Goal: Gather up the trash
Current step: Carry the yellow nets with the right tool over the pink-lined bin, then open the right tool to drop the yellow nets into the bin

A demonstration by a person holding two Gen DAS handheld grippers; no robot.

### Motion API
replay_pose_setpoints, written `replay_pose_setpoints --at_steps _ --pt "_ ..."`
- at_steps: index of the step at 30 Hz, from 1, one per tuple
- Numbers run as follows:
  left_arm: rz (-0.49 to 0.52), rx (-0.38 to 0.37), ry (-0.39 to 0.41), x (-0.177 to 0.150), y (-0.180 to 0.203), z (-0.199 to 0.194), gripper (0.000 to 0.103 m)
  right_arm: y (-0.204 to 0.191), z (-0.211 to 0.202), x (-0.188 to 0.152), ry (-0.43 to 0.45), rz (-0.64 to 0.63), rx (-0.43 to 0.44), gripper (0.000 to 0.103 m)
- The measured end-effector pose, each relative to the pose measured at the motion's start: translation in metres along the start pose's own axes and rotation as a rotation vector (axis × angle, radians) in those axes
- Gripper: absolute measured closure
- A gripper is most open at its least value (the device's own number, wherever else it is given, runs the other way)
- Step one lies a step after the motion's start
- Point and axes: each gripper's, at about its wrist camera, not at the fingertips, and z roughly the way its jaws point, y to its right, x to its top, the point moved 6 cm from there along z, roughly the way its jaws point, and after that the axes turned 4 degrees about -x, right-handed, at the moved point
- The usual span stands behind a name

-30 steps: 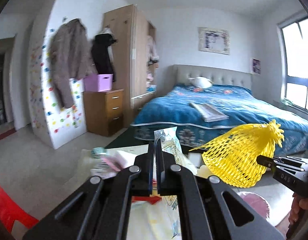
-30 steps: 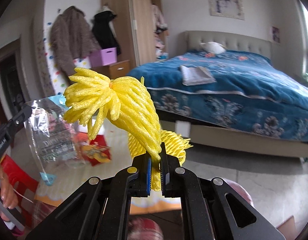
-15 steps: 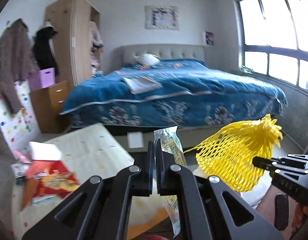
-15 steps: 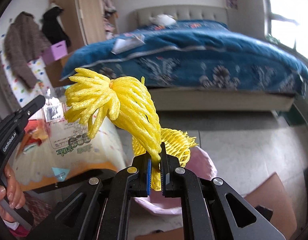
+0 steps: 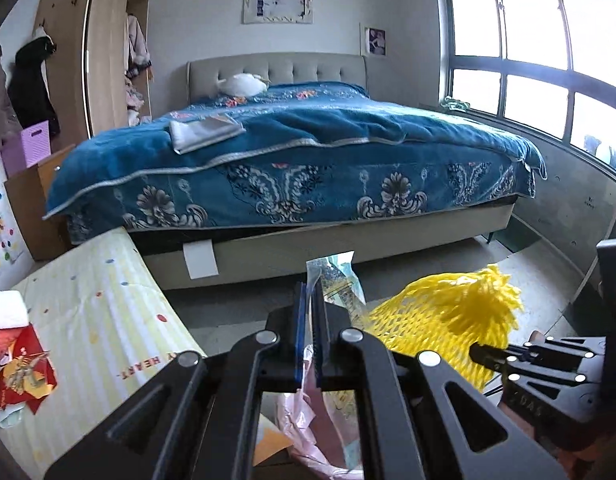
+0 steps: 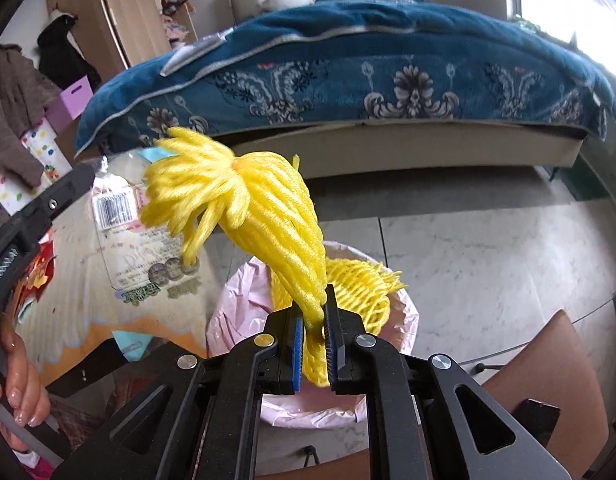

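You are swinging both grippers away from the worktop (image 5: pixel 92 300), and now the pink bin (image 6: pixel 403 316) is sitting right under them, at 6 o'clock. Your right gripper (image 6: pixel 312 340) jaws are squeezing the yellow net (image 6: pixel 276 224), your left gripper (image 5: pixel 308 344) jaws are pinching the clear wrapper (image 6: pixel 148 248), so both look ready to drop in.

Left wrist view: we look forward along the left tongs (image 5: pixel 308 320), roughly level, facing the bed (image 5: pixel 292 152) and the window (image 5: pixel 519 40); the bench (image 5: pixel 96 300) sits low left. Right wrist view: we look along the right tongs (image 6: pixel 312 332), tilted downward, close above the pink-lined bin (image 6: pixel 403 312), with the bed (image 6: pixel 347 68) across the top. Both views share the bed, the wardrobe (image 5: pixel 108 40), the yellow foam net (image 5: pixel 447 320) and the bench. Each camera catches the other tongs: right ones at the left view's lower right, left ones at the right view's left edge.
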Motion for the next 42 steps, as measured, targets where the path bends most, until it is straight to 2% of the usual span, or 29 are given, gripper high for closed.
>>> replay_pose_setpoints --at_steps 2,3,4,11,15,19,26,29,32,38,42 --pt "-0.011 0.005 -0.011 0.0 -0.002 0.006 0.079 0.0 0.003 -0.001 -0.004 0.006 0.0 0.068" --pt "-0.014 0.009 -0.01 0.001 -0.003 0.008 0.065 0.0 0.003 -0.001 -0.005 0.006 -0.001 0.066" --pt "-0.014 0.012 -0.005 0.002 -0.004 0.008 0.058 -0.001 0.003 -0.002 -0.005 0.005 -0.001 0.066" --pt "-0.031 0.008 -0.007 0.003 -0.014 -0.001 0.057 -0.007 -0.014 -0.001 0.025 0.012 0.006 0.066" --pt "-0.032 0.042 -0.007 -0.004 -0.026 -0.021 0.051 -0.022 -0.026 0.001 0.05 -0.005 0.032 0.066" --pt "-0.05 0.077 -0.01 -0.015 -0.044 -0.044 0.05 -0.049 -0.035 0.004 0.072 -0.048 0.068 0.066" --pt "-0.096 0.176 -0.009 -0.036 -0.095 -0.097 0.044 -0.117 -0.049 0.005 0.102 -0.159 0.138 0.066" --pt "-0.126 0.221 -0.01 -0.046 -0.12 -0.121 0.043 -0.16 -0.059 0.004 0.118 -0.24 0.186 0.062" --pt "-0.153 0.28 -0.015 -0.057 -0.146 -0.145 0.043 -0.192 -0.068 0.002 0.13 -0.296 0.22 0.054" --pt "-0.231 0.407 -0.032 -0.079 -0.208 -0.192 0.042 -0.266 -0.08 0.0 0.139 -0.441 0.28 0.053" --pt "-0.27 0.497 -0.034 -0.091 -0.247 -0.222 0.036 -0.316 -0.081 0.0 0.14 -0.527 0.326 0.053"
